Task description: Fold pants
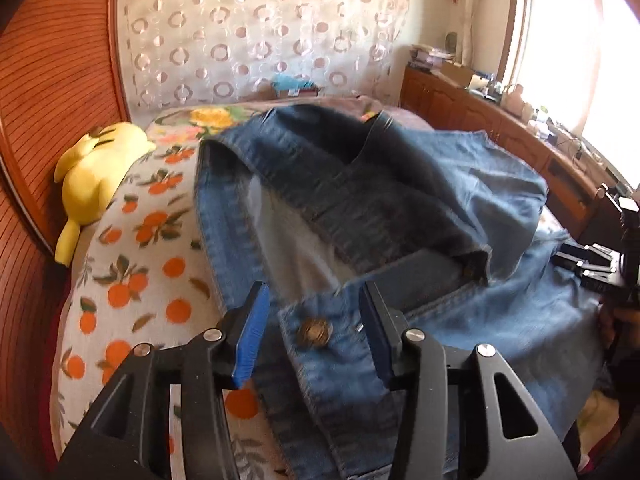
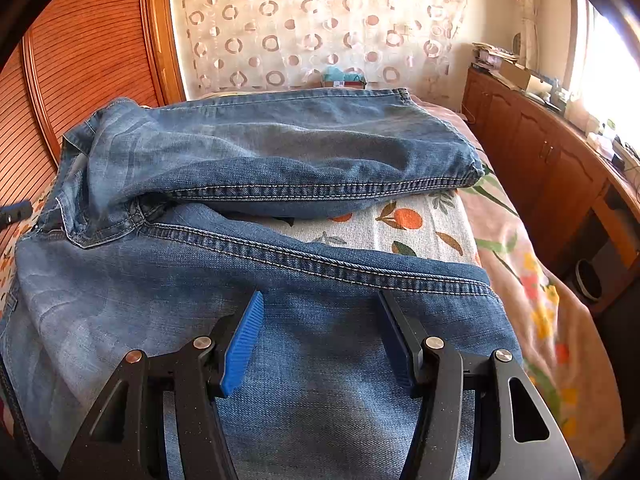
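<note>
Far left in the left wrist view, a yellow plush toy (image 1: 94, 176) is seen lying against the wooden headboard (image 1: 52, 92), on an orange-print sheet (image 1: 132, 280). Next over, the jeans (image 1: 360, 208) are spread across the bed, waistband end nearest, w/ a brass button (image 1: 316, 332) showing on the flap. The left gripper (image 1: 316, 344) is held over that flap: jaws parted approx. halfway, blue pads either side of the button, denim between them but not pinched, nothing gripped. At the far right edge the other tool is glimpsed, dark and blurry.

In the right wrist view, the headboard (image 2: 88, 64) is at left again, then the jeans (image 2: 280, 152) w/ one leg doubled back over toward the curtain (image 2: 320, 24). The near leg is laid flat under the right gripper (image 2: 320, 340); its jaws are set apart about midway, hovering over the denim, no fabric clamped. A strip of the orange-print sheet (image 2: 416, 224) is left showing between the legs. Further right, a floral bedspread (image 2: 540, 300), then a wooden cabinet (image 2: 540, 152) by the window.
</note>
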Demonstrator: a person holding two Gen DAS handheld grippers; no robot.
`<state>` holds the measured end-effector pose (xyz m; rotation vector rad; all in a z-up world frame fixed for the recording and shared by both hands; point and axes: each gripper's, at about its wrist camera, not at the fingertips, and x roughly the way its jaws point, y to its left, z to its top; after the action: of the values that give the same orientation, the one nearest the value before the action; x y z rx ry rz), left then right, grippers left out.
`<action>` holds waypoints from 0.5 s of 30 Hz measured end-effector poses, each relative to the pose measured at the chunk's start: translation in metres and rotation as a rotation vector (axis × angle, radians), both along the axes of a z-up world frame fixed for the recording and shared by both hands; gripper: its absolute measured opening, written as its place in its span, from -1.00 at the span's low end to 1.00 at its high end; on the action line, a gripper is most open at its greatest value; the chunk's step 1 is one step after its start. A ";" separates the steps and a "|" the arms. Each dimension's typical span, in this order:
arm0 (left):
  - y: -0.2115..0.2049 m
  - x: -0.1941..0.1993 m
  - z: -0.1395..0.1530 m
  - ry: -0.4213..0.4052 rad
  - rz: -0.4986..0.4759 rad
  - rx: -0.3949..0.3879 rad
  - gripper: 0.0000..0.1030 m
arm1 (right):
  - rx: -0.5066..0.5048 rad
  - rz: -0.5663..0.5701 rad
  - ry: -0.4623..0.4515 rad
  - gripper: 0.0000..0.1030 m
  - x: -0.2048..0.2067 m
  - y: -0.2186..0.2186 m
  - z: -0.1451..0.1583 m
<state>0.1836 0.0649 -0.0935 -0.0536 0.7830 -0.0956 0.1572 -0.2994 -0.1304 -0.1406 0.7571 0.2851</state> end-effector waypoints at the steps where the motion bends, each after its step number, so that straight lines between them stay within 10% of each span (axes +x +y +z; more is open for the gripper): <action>1: -0.004 0.004 0.002 -0.001 -0.007 -0.002 -0.07 | 0.001 0.000 0.000 0.16 0.000 0.000 0.000; 15: -0.037 0.071 -0.030 0.152 -0.052 0.038 -0.07 | 0.003 0.003 0.000 0.15 -0.001 0.000 0.000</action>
<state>0.2549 0.0278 -0.1239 -0.0043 0.9381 -0.1267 0.1565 -0.2995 -0.1307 -0.1388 0.7567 0.2893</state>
